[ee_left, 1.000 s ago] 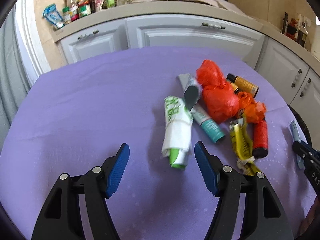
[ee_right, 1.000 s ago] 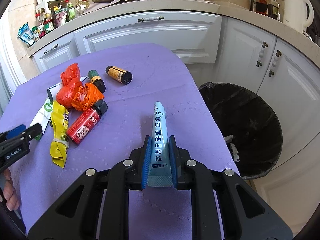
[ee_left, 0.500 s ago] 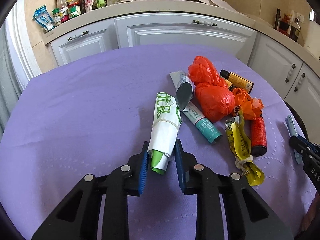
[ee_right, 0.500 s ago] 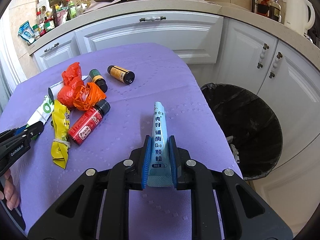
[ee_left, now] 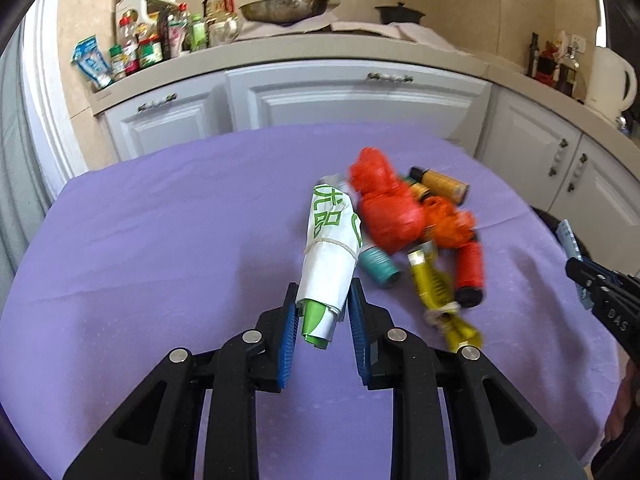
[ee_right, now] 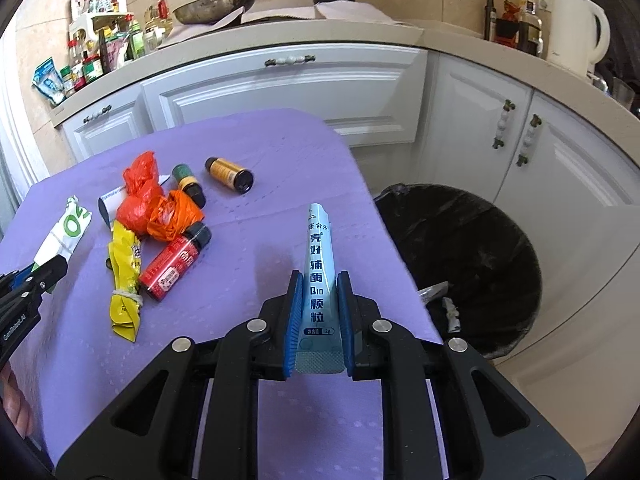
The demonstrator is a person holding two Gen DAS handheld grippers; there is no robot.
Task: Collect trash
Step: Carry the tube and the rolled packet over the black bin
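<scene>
Since half a second ago the left gripper [ee_left: 322, 312] has raised the rolled white-and-green packet [ee_left: 329, 258] off the purple tabletop [ee_left: 160, 240], jaws clamped on its near end, while the right gripper [ee_right: 318, 316] grips the pale blue sachet [ee_right: 320, 280] beside the black trash bin [ee_right: 480, 248].

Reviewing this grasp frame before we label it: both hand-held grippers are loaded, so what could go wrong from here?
1. The left hand-held gripper pinches only the near end of the white-and-green rolled wrapper; it may slip or sag.
2. The wrapper's far end sits close by the red crumpled plastic bag and may drag it.
3. The light-blue sachet in the right hand-held gripper is short of the black-lined bin; early release lands on the table.
</scene>
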